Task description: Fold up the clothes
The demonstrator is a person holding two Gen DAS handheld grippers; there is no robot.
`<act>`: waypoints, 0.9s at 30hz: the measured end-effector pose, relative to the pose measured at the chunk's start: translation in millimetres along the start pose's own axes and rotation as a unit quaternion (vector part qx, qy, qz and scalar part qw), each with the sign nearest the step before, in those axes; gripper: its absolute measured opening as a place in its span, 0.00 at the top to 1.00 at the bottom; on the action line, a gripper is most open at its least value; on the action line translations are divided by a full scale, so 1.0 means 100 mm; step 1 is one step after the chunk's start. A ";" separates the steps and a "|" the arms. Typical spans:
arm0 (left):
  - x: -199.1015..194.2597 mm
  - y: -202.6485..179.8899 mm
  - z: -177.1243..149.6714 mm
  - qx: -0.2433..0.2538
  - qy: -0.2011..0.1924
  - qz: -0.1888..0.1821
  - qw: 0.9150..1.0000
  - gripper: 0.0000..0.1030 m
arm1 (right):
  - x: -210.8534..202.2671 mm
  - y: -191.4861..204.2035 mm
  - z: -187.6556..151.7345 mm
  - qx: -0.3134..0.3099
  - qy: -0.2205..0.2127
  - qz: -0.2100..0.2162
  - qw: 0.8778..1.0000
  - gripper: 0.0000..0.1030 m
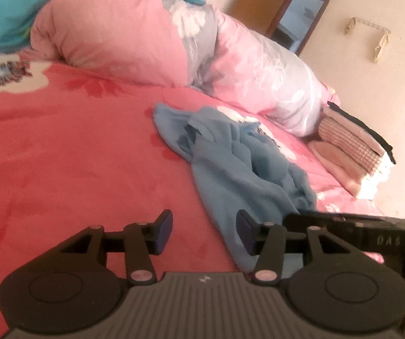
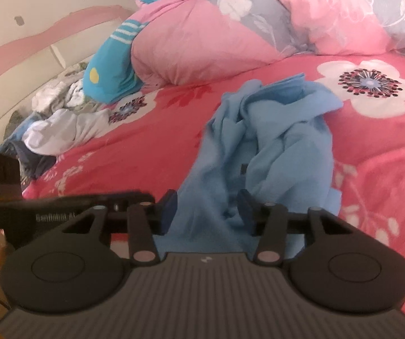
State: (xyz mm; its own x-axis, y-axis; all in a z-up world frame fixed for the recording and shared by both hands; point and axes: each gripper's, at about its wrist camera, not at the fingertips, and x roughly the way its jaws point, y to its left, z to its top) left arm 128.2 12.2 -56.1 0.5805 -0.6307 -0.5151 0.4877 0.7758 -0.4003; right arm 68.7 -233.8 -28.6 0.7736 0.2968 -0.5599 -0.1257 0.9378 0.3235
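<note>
Light-blue garment (image 2: 270,152) lies crumpled and unfolded on the pink floral bedspread (image 2: 174,130), bunched into loose folds with one end trailing toward the cameras. In the right wrist view that trailing end runs down between the two fingers of the right gripper (image 2: 206,212); the blue pads stand apart, with a clear gap on either side of the cloth, so this claw is released and pinches nothing. The rest of the garment spreads ahead of it and slightly to its right.

In the left wrist view the left gripper (image 1: 205,233) is also released, its pads wide apart over bare bedspread, with nothing between them. The garment lies ahead and to the right of this claw, its near edge passing just beside the right-hand finger (image 1: 246,233); I cannot tell whether the two touch. The black body of the right gripper shows at that view's right edge, close alongside.

Farther ahead of the left claw, beyond the garment and to the right, a stack of folded clothes (image 1: 354,147) sits near the bed's edge. A puffy pink and grey quilt (image 1: 151,45) is heaped behind everything. Left of the right claw, a heap of white and dark clothes (image 2: 58,130) lies by the headboard (image 2: 33,42), with a turquoise cushion (image 2: 112,67) propped against the quilt.
</note>
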 end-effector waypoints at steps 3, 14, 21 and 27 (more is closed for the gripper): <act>-0.06 0.03 0.01 -0.006 -0.011 -0.008 1.000 0.46 | -0.01 0.08 -0.06 -0.019 0.006 -0.003 1.000 0.89; -0.15 0.19 0.02 -0.047 0.005 -0.099 0.994 0.31 | -0.05 0.69 -0.21 -0.095 0.003 0.074 0.993 0.99; 0.04 0.28 -0.07 -0.039 0.051 -0.057 0.996 0.59 | 0.16 1.08 -0.38 -0.112 0.014 0.136 0.984 0.99; 0.06 0.31 -0.09 -0.033 0.059 -0.036 0.997 0.79 | 0.04 1.12 -0.43 -0.140 0.023 0.127 0.982 0.83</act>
State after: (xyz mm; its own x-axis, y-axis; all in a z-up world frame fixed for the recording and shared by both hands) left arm 141.0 32.8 -79.0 0.4632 -0.6818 -0.5662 0.4794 0.7301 -0.4869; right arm 30.8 -119.5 -27.4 0.6669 0.5294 -0.5244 -0.4817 0.8432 0.2386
